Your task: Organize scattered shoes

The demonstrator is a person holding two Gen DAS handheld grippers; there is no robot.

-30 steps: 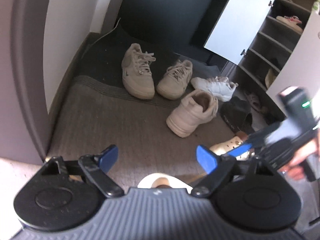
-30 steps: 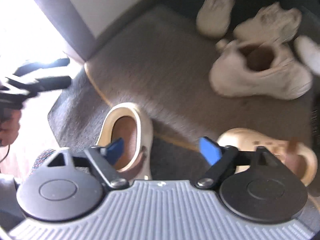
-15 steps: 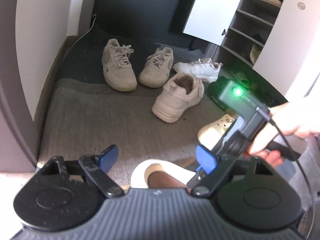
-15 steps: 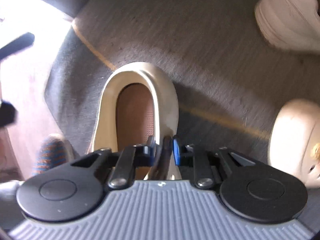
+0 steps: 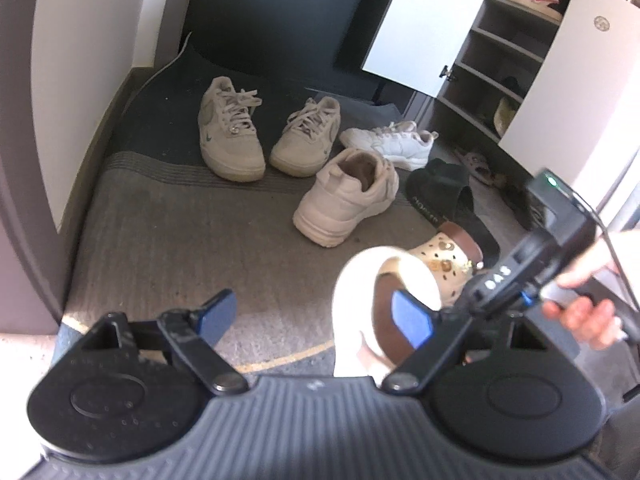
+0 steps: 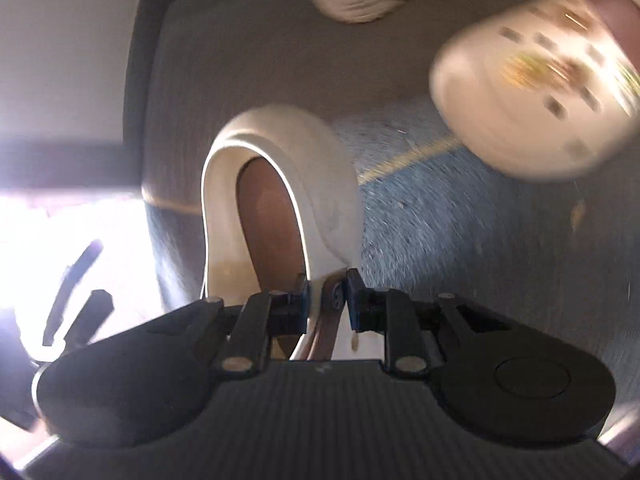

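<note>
Cream rubber fills the middle of the right wrist view: we have the right gripper [image 6: 327,296] clenched on the side wall of a cream clog [image 6: 288,168], its blue pads pressing the rim from both sides, with the brown insole showing just above them. In the left wrist view the same clog [image 5: 352,280] sits low and right of centre, tilted with its opening toward us, and the right gripper's black body [image 5: 532,264] reaches in from the right edge, held by a hand [image 5: 580,312]. Our left gripper [image 5: 316,318] stands wide apart and holds nothing; its right pad overlaps the clog in the picture, but we cannot tell whether it touches. A second cream clog [image 5: 444,256] with charms lies just behind the held one, blurred at the upper right of the right wrist view. Farther up the grey mat [image 5: 180,232] we see a white sneaker [image 5: 344,204], a beige sneaker pair [image 5: 232,136], another white sneaker [image 5: 388,144] and a black slide [image 5: 444,192]. An open shoe cabinet [image 5: 500,60] with shelves fills the upper right.
</note>
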